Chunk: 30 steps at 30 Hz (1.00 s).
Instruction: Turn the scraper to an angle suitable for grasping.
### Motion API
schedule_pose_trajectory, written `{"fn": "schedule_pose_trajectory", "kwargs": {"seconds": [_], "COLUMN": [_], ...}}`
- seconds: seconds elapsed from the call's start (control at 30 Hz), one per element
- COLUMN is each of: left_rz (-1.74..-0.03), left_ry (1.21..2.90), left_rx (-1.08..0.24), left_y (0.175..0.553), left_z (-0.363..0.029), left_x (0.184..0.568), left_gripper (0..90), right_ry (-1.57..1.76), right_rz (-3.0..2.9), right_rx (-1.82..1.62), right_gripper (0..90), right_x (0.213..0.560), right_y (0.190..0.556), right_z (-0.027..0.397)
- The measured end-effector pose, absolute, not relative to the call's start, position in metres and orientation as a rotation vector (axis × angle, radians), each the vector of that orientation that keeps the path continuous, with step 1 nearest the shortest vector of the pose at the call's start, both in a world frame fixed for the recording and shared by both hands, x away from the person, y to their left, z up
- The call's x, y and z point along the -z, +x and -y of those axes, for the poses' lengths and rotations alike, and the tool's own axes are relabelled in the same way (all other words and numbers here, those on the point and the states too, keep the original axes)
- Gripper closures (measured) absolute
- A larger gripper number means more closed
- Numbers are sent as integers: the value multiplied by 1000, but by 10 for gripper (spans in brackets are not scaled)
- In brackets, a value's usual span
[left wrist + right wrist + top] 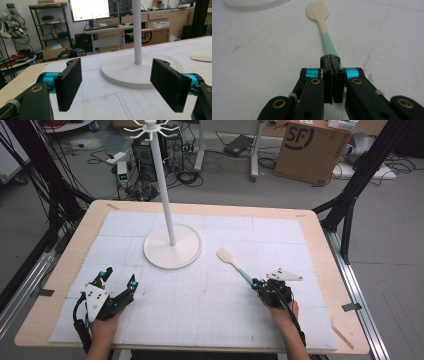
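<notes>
A wooden spatula [231,261] with a pale blade and a mint-green handle [327,43] lies flat on the white mat, right of centre. My right gripper [258,284] sits over the handle's near end with its jaws pressed together. In the right gripper view the green handle runs under the shut right gripper [333,60] rather than between the pads. My left gripper [119,279] rests at the front left of the mat, wide open, with nothing between its fingers [70,82]. A white stand with a round base [173,249] and a tall pole [162,175] rises in the middle.
The mat lies on a wooden table [60,270]. A thin wooden stick [343,334] lies at the front right corner. Beyond the table are a cardboard box [310,147], cables and a black frame [350,195]. Open mat lies between the two grippers.
</notes>
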<state>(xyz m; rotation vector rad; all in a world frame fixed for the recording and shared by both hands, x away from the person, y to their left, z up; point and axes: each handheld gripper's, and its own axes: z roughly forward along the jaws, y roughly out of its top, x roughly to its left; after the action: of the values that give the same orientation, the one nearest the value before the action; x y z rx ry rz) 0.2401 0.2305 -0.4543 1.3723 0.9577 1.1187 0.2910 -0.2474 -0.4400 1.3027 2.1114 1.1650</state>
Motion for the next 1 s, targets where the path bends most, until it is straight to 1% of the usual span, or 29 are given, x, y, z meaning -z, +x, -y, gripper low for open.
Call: {"fn": "schedule_pose_trajectory", "kwargs": {"seconds": [0.57,1.0], "left_rz": [-958,-962], "left_ry": [1376,1374], "left_rx": [-1120,-1114], "left_y": [240,241], "left_z": [-230,-230], "left_x": [454,454], "left_gripper": [260,262], "right_ry": [1339,1388], "right_rz": [-2105,-2156], "right_rx": [-1139,-1053], "right_gripper": [900,900], "right_x": [431,433], "right_y": [339,373], "right_z": [228,214]}}
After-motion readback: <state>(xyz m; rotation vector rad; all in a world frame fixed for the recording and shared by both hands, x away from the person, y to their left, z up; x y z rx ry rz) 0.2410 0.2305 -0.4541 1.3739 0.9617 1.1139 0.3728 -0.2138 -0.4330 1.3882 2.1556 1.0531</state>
